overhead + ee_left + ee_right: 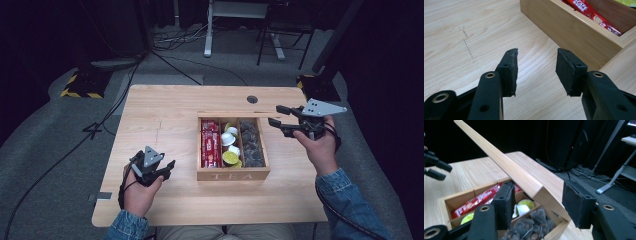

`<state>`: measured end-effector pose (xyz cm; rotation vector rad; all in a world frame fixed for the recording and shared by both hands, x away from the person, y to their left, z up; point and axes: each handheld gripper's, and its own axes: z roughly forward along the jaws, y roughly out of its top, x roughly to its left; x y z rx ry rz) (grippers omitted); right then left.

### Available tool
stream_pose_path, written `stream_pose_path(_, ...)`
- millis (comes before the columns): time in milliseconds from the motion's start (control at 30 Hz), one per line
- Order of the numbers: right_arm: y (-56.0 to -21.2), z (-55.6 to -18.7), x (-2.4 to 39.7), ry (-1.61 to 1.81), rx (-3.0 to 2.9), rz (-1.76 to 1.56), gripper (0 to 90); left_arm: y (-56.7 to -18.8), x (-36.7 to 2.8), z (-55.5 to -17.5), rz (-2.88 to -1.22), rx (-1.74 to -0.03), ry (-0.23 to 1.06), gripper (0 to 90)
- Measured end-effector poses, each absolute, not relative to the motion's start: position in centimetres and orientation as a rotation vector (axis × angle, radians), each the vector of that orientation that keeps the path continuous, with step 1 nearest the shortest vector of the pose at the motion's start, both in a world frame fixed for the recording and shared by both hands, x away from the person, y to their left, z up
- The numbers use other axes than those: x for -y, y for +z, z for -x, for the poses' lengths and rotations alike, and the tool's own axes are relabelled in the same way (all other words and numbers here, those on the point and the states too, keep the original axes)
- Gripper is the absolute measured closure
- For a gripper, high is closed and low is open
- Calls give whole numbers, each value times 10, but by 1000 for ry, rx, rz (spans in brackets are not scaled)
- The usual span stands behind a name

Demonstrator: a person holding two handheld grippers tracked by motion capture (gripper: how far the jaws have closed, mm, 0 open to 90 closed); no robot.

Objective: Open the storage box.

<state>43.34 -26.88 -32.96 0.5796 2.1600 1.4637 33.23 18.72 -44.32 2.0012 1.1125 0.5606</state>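
A wooden box [233,175] marked TEA stands at the table's middle, its lid [227,114] raised at the back edge. Red sachets [210,142] fill its left compartment, round capsules [231,150] the middle one, dark bags [250,142] the right one. My right gripper [275,115] hovers open just off the box's back right corner. In the right gripper view the tilted lid [506,165] has its corner between the jaws, and the pads [576,203] do not press it. My left gripper [170,167] is open and holds nothing, low over bare table left of the box [574,32].
A round cable hole [252,99] sits near the table's far edge. Faint pencil marks [467,45] cross the wood left of the box. Beyond the table, on grey carpet, are desk legs [207,30], a chair base [280,45] and loose cables.
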Motion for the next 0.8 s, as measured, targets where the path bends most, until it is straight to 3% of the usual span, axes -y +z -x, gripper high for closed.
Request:
stream_pose_path(433, -317, -457, 262, 1474, -2121, -575, 539, -448, -192, -340, -2002, -1116, 552, 516)
stream_pose_path(800, -308, -477, 259, 1470, -2072, -583, 562, -450, -191, -348, -2002, -1112, 540, 501)
